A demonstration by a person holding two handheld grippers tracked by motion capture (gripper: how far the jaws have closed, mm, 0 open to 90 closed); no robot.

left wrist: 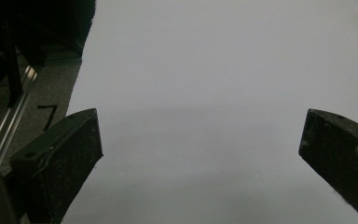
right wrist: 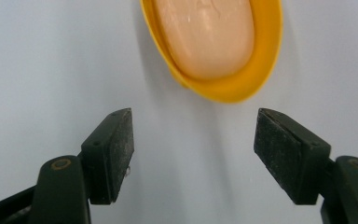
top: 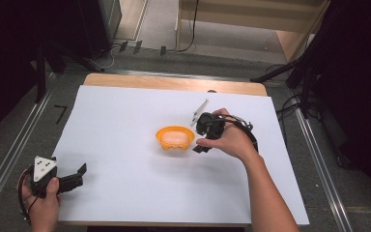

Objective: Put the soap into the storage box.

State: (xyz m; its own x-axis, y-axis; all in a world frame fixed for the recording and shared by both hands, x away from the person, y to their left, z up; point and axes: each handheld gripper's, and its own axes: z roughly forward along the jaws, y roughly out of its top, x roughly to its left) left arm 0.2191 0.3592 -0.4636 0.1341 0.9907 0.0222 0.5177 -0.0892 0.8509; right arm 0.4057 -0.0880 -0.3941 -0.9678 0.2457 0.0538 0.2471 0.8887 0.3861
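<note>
We see the peach soap bar (right wrist: pixel 204 35) lying in its yellow dish (top: pixel 175 137) mid-surface, just ahead of our released right claw (right wrist: pixel 193 156); it looks hard and probably slick, so we'd pinch the dish's stiff rim, while our left claw (left wrist: pixel 200 149) gapes empty.

Black two-jaw tongs (top: pixel 77 175) with grey three-cornered plate (top: pixel 44 167), bare forearms.

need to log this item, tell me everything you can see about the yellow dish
The yellow dish is a shallow oval, seemingly glossy plastic, with a raised rim. It sits upright on the white sheet near the table's middle. A pale peach soap bar lies inside, filling most of it. The right tool is open just beside the dish, not touching.
</note>
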